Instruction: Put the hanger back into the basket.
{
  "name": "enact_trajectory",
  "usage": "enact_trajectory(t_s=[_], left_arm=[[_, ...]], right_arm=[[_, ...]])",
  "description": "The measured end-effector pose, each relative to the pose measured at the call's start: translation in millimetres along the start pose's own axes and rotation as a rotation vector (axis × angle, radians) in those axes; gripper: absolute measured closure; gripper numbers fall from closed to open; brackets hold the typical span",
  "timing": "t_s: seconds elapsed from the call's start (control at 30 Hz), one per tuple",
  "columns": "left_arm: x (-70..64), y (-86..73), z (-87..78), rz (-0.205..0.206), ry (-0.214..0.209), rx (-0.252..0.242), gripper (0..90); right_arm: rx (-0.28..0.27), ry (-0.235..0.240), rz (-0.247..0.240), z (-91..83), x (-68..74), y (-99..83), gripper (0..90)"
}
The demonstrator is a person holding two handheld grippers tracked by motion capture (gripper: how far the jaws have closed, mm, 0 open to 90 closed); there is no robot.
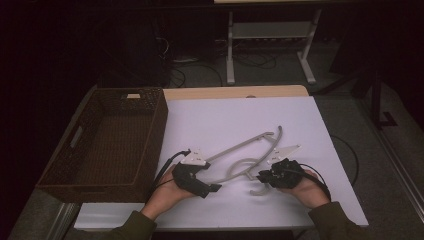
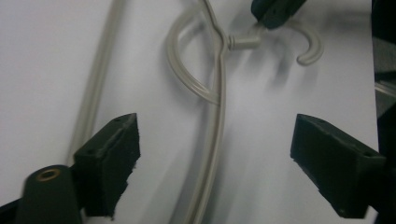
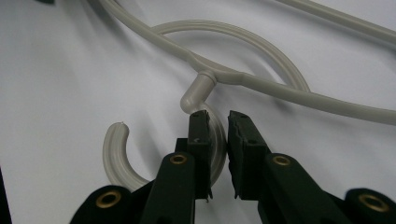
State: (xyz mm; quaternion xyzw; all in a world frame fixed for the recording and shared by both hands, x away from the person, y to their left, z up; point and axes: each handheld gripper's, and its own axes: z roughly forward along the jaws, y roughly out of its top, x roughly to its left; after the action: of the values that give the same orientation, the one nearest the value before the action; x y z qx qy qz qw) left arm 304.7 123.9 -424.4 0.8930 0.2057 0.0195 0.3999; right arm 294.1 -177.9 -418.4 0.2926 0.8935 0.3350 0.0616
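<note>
A grey plastic hanger lies flat on the white table, right of a wicker basket. The right tongs pinch its hook; the left tongs gape wide over its arm.

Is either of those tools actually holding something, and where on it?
The right tool grips the grey plastic clothes hanger by its curved hook. The left tool, jaws wide open, holds nothing.
</note>
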Motion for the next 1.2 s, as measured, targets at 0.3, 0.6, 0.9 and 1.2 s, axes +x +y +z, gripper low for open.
enact_trajectory(t_s=[0.3,0.6,0.9,1.2], left_arm=[[1.7,12.0,24.2,0.016,-0.013,0.098,47.2],[5.7,17.4,34.0,0.001,-0.039,0.138,62.0],[6.7,21.8,38.5,0.020,-0.056,0.152,79.3],[7.2,22.3,36.6,0.036,-0.078,0.156,81.4]], right_arm=[[-0.016,0.003,0.002,-4.1,-1.3,3.5,79.2],[-0.032,0.002,0.005,-7.7,-1.9,6.8,79.2],[-0.048,0.004,0.004,-10.7,-2.8,8.8,79.2],[-0.093,0.015,-0.010,-12.3,-5.0,8.8,66.7]])
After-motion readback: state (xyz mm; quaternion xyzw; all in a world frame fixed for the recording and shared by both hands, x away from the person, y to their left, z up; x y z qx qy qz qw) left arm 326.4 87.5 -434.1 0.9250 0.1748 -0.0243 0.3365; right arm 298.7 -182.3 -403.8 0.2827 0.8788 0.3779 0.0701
